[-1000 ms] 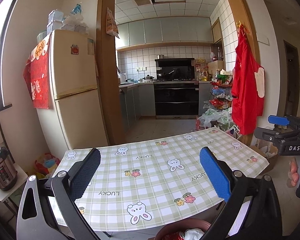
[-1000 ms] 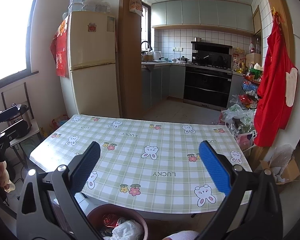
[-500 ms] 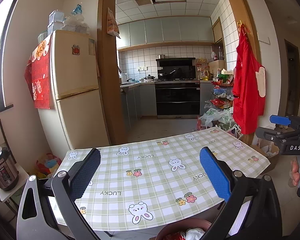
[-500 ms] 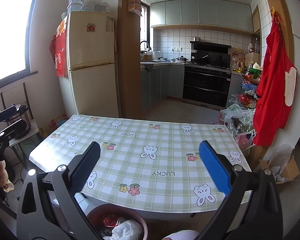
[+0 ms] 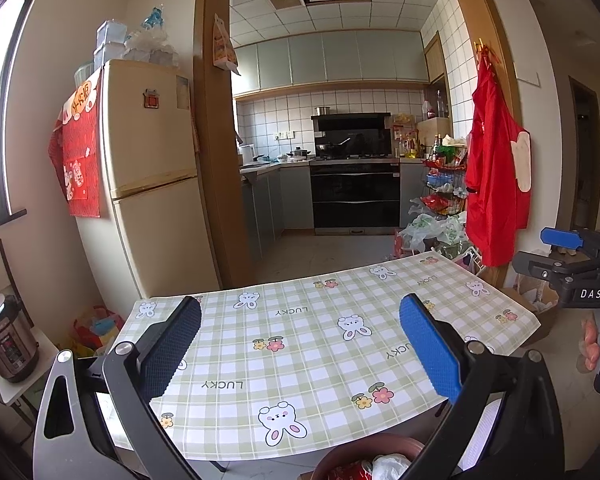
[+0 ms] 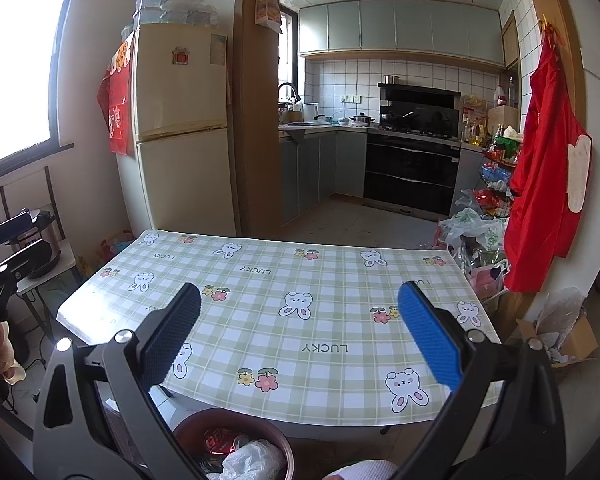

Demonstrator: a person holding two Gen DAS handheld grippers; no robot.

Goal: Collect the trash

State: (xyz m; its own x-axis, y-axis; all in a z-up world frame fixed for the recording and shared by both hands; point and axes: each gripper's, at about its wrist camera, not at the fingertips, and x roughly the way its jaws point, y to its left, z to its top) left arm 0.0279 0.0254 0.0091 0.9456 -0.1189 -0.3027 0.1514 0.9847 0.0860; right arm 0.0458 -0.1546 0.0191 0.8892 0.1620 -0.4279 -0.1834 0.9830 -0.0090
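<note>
Checked cloth covers the tabletop (image 6: 284, 280). Both the left tongs (image 5: 300, 344) and right tongs (image 6: 300, 336) hover above it, spread wide, holding nothing. Below its near edge sits a brown bin (image 6: 236, 420) with what looks like crumpled wrappers.

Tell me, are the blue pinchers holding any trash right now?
No. Both the left gripper and the right gripper are open and hold nothing. Trash lies in the bin below.

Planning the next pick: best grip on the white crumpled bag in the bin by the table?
Judged from the right wrist view: pinch the raised crumpled ridge of the white plastic bag, coming straight down from above. It sits on top inside the brown bin, whose wall blocks side approach. Right gripper is open.
</note>
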